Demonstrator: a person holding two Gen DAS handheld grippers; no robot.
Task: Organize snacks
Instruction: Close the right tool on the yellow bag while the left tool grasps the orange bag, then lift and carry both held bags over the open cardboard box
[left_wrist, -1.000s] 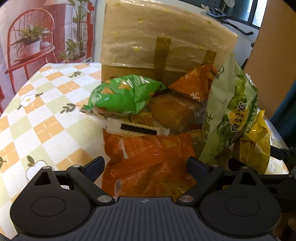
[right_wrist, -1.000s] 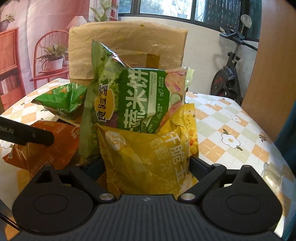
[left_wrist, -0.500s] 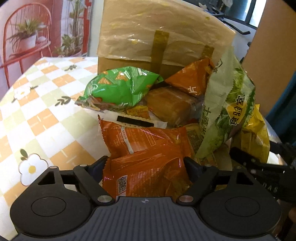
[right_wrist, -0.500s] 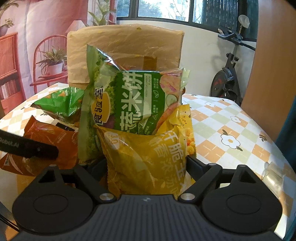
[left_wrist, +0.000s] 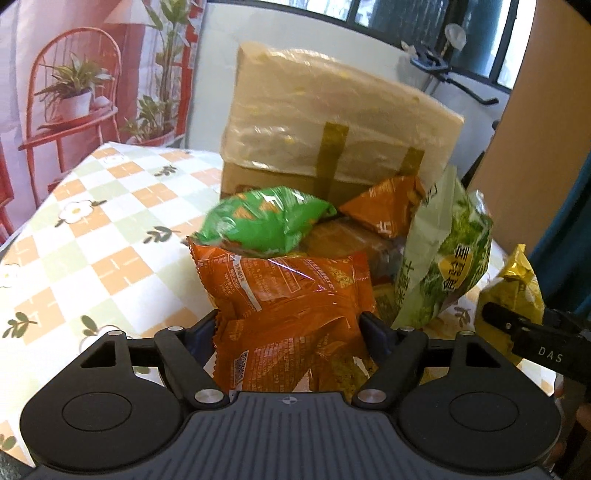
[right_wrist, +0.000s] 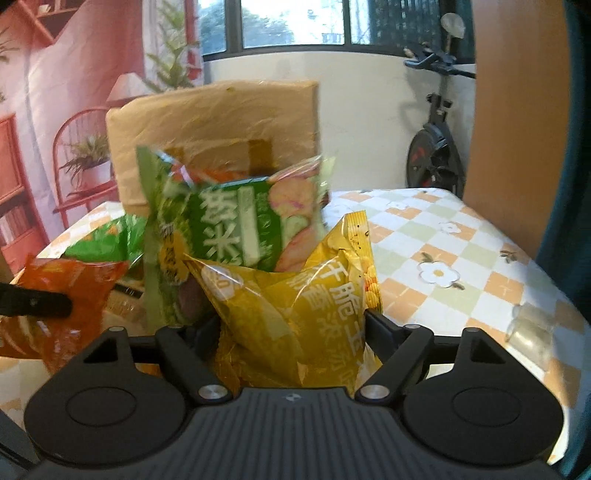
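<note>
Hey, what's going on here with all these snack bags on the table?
A person is sorting a pile of snacks with a handheld gripper in each hand. The left gripper is closing on an orange snack bag, and the right gripper is closing on a yellow snack bag; each bag sits between the jaws. Behind them a big green bag, a small green bag and other packets lean against a cardboard box on the checkered tablecloth.
</note>
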